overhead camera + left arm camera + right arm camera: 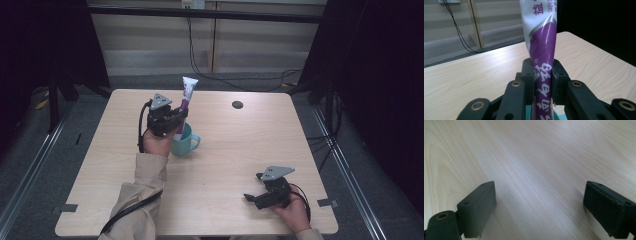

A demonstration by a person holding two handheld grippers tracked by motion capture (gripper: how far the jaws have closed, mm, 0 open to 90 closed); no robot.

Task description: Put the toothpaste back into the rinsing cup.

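Observation:
A purple and white toothpaste tube (186, 96) stands upright with its lower end inside a teal mug (185, 141) on the table. My left gripper (178, 116) is shut on the tube's purple middle, just above the mug. In the left gripper view the tube (544, 57) rises between the two black jaws of that gripper (542, 72), and a sliver of teal mug rim (528, 112) shows below. My right gripper (252, 187) rests low at the table's front right, open, with bare wood between the jaws of the gripper (540, 202).
The light wooden table (235, 150) has a small dark round hole (237, 104) near its back edge. Black cables (200, 60) hang against the wall behind. Dark frames and curtains flank both sides of the table.

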